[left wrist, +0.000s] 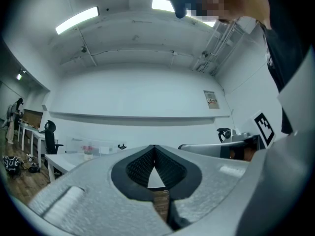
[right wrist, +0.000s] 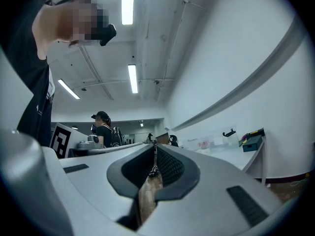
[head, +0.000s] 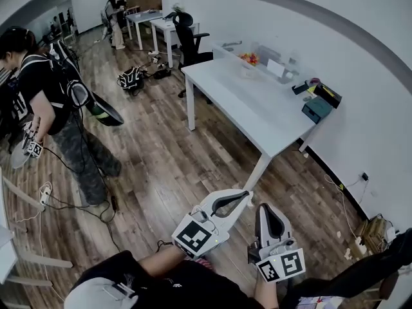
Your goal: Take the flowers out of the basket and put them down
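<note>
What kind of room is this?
Probably an office or lab workroom: there is a long white rectangular table, a black swivel office chair at its far end, and more white desks farther back on the brown wooden plank floor.

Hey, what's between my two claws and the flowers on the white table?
In the head view, only bare wood floor and then bare tabletop lie before the flowers.

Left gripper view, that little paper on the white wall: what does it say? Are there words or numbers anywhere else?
No text here can be read.
Small paper notice on the white wall: print too small and blurred to read.
Black-and-white square markers, one and another, head view: patterns only, no letters or numbers.
</note>
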A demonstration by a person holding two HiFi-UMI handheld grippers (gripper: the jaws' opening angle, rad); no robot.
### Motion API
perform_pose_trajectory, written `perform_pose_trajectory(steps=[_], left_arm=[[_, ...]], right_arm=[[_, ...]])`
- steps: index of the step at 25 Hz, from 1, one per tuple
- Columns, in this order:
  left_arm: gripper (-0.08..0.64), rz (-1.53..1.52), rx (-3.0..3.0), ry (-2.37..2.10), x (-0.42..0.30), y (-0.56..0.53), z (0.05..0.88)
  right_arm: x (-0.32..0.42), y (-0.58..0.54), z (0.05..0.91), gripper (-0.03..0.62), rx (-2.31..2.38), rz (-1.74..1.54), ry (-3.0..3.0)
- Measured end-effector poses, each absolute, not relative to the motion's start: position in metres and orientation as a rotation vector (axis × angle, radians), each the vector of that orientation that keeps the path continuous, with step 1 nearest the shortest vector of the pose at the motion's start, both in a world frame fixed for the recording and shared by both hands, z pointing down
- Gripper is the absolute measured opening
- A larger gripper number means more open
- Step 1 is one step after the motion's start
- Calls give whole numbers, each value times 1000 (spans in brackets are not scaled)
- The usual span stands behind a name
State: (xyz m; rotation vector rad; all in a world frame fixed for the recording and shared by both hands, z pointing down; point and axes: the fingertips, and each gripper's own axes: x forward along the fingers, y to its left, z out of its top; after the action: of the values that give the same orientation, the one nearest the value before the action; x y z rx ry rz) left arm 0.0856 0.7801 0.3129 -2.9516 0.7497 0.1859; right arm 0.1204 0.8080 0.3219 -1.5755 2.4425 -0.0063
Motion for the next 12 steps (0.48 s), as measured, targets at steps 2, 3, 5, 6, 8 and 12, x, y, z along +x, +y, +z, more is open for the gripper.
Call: perform_pose_trajectory(steps=[2,3,5,6,8,12], left_arm=[[-8,209,-2967,757,80,769,309],[-8,219,-2973,757,78,766,307],[-8,232,-2983,752,77,760,309],[-8,238,-2990,751,78,758,311],[-8,236,-3001,748,80,754,316],[-8,209,-2993,759,86,746,323]], right_arm=[[116,800,318,12,-1581,-2,2438],[115,798,317,12,-1587,-2,2436],[114,792,318,12,-1601,-6,2436],[115,790,319,12,-1606,-9,2438],[116,784,322,12,-1612,-15,2441],[124,772,327,12,-1607,-24,2443]])
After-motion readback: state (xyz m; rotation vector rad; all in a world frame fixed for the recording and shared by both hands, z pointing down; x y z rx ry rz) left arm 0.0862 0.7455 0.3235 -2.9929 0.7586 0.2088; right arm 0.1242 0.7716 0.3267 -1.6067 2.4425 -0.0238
